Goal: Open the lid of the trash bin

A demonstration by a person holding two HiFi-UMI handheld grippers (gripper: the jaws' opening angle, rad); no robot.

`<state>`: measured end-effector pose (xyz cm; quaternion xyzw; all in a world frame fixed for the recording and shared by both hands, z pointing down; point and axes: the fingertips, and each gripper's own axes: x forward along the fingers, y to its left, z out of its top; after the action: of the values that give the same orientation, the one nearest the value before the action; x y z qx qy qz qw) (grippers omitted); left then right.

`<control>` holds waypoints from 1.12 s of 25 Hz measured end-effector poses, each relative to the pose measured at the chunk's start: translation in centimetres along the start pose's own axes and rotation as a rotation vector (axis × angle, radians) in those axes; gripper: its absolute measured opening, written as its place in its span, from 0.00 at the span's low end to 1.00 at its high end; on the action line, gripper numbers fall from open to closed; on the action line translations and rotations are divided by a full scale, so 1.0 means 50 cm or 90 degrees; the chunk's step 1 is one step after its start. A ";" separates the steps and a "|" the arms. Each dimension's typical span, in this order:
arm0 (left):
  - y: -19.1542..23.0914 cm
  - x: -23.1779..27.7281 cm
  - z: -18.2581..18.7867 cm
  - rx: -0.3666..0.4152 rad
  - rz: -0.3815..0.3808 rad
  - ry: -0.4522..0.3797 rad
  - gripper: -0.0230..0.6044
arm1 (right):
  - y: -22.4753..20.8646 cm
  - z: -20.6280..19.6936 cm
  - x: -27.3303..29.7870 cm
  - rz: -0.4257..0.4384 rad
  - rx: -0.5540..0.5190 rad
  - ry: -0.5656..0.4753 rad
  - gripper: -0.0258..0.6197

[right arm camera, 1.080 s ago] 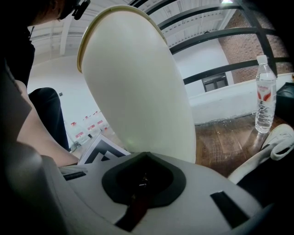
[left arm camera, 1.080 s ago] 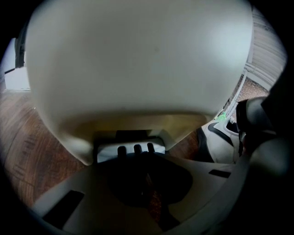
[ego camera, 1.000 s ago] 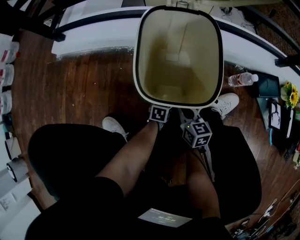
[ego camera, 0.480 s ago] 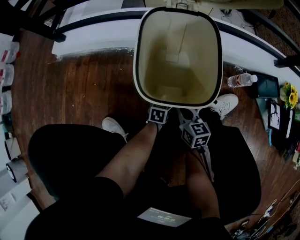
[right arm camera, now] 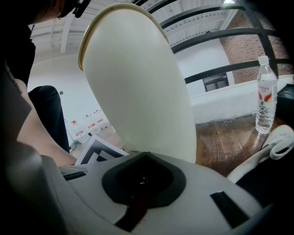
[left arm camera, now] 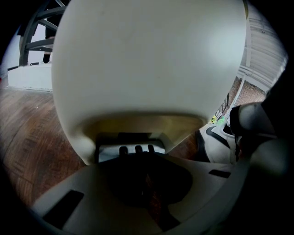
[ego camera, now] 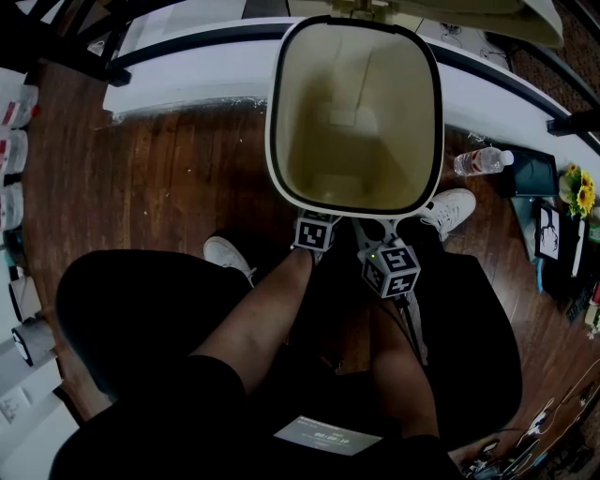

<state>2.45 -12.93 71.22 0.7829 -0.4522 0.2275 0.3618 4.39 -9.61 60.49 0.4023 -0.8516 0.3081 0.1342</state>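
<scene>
The cream trash bin (ego camera: 272, 141) stands open on the wooden floor, and its empty inside shows in the head view. Its lid (ego camera: 511, 13) is tipped up at the far top edge. My left gripper (ego camera: 316, 231) and right gripper (ego camera: 391, 268) sit side by side just below the bin's near rim, and their tips are hidden there. In the left gripper view the shut jaws of the left gripper (left arm camera: 140, 165) point at a dark recess (left arm camera: 131, 148) at the foot of the bin (left arm camera: 147, 59). The right gripper (right arm camera: 142, 180) is also shut, beside the bin's wall (right arm camera: 138, 92), with nothing held.
A water bottle (ego camera: 483, 160) (right arm camera: 265, 94) stands on the floor right of the bin. White shoes (ego camera: 454, 206) (ego camera: 228, 251) flank the grippers. A white ledge (ego camera: 187, 67) runs behind the bin. Sunflowers (ego camera: 581, 187) and clutter lie at far right.
More of the raised lid shows at the top right of the head view. Both grippers have stayed almost where they were.
</scene>
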 end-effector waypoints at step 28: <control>-0.099 -0.136 0.045 0.056 -0.091 -0.071 0.10 | 0.062 0.035 -0.048 0.047 -0.033 -0.025 0.06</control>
<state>3.55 -9.34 63.37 0.8396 -0.4045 0.1765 0.3166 3.60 -7.76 56.69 0.3732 -0.8760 0.2826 0.1162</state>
